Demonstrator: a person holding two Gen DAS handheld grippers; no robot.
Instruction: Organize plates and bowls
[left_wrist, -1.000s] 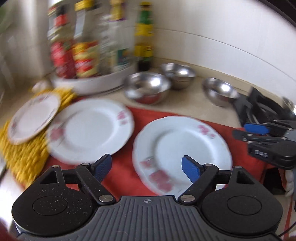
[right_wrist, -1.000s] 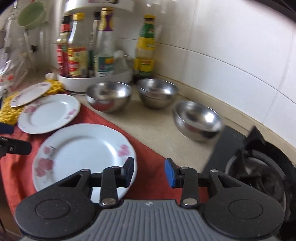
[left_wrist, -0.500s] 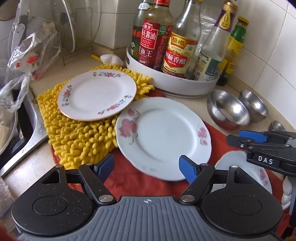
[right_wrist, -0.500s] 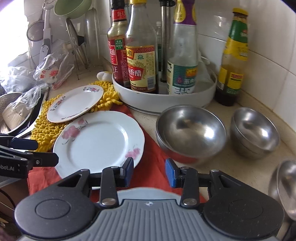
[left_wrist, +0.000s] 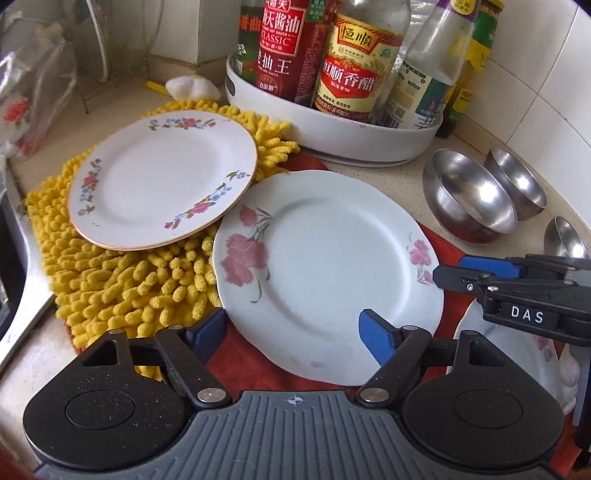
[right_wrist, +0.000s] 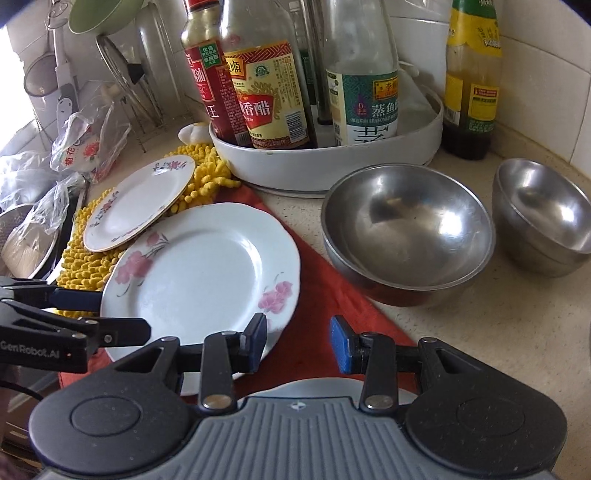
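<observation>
Left gripper (left_wrist: 291, 330) wide apart, holding nothing, hovering over near rim of pink-flower plate (left_wrist: 325, 269). Right gripper (right_wrist: 298, 343) parted, narrower gap, also empty, above red cloth (right_wrist: 317, 295) beside that plate's right edge. Pink-flower plate lies flat on red cloth, far-left rim tucked under small floral plate (left_wrist: 162, 177) (resting on yellow mat (left_wrist: 122, 280)). Two steel bowls (right_wrist: 406, 229) upright on worktop (right_wrist: 517, 325), right of cloth, near white bottle tray (right_wrist: 325, 162). Another plate (left_wrist: 517, 350) partly hidden under right gripper.
</observation>
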